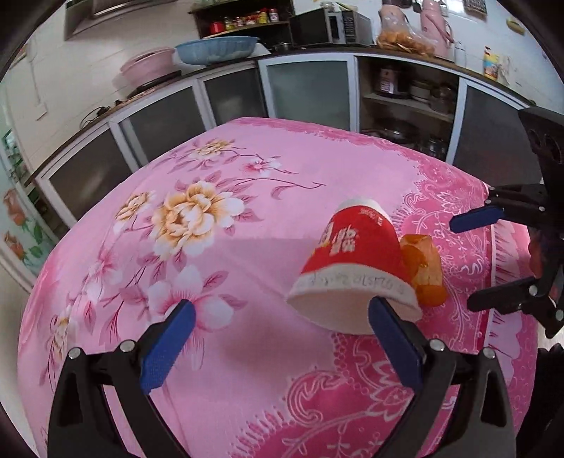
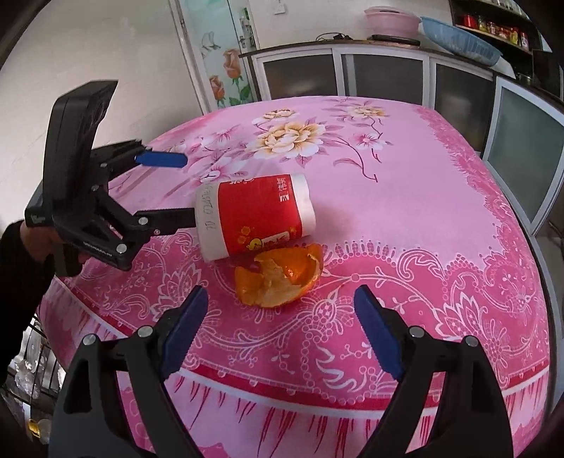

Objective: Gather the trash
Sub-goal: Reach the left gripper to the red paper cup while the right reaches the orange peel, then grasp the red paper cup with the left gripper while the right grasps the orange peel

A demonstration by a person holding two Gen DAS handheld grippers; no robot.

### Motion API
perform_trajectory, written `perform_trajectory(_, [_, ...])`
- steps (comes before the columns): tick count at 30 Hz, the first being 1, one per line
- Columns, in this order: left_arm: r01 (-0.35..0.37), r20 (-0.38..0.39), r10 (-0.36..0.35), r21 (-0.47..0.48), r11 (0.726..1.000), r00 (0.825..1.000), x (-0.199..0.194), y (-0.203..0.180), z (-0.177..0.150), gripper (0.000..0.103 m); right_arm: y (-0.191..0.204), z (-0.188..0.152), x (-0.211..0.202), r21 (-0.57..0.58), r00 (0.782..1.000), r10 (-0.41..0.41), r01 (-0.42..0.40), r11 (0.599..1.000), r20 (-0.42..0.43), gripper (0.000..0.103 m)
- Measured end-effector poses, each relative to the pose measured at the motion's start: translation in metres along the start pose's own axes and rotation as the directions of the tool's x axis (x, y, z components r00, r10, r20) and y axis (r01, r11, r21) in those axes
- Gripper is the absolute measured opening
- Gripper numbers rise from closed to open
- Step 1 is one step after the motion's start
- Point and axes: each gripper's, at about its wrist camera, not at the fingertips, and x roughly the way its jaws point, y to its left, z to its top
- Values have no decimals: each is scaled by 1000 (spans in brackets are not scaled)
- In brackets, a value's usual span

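Note:
A red and white paper cup [image 1: 352,257] [image 2: 257,220] lies on its side on the pink floral tablecloth [image 1: 246,218] [image 2: 405,211], its mouth turned toward my left gripper. Beside the cup lies an orange peel [image 1: 424,271] [image 2: 278,278]. My left gripper [image 1: 282,334] [image 2: 190,186] is open. One finger is at the cup's rim and the other is out over bare cloth; I cannot tell whether it touches. My right gripper [image 2: 280,299] [image 1: 461,264] is open just short of the peel, with nothing between its pads.
The table's front edge [image 2: 317,394] drops off just below the peel. Behind the table stand grey-doored cabinets [image 1: 303,88] under a counter carrying a blue basin [image 1: 215,49], a pink basin [image 1: 148,65] and a microwave [image 1: 331,26]. A dark-sleeved hand [image 2: 31,243] holds the left gripper.

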Motion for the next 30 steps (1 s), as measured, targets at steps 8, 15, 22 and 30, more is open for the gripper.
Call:
perform_trajectory(8, [68, -32, -67, 15, 998, 997, 25, 5, 19, 95, -5, 11, 22, 1, 999, 22, -22, 1000, -47, 81])
perform_trajectory(15, [127, -70, -125, 23, 992, 990, 47, -2, 29, 95, -6, 21, 40, -8, 996, 33, -34, 999, -83, 81])
perform_trajectory(22, [156, -74, -154, 21, 987, 985, 55, -6, 36, 57, -8, 22, 47, 5, 992, 32, -31, 1000, -123, 45])
perform_trajectory(30, [214, -37, -216, -52, 975, 976, 49, 7, 38, 4, -18, 19, 33, 45, 992, 47, -42, 998, -119, 18])
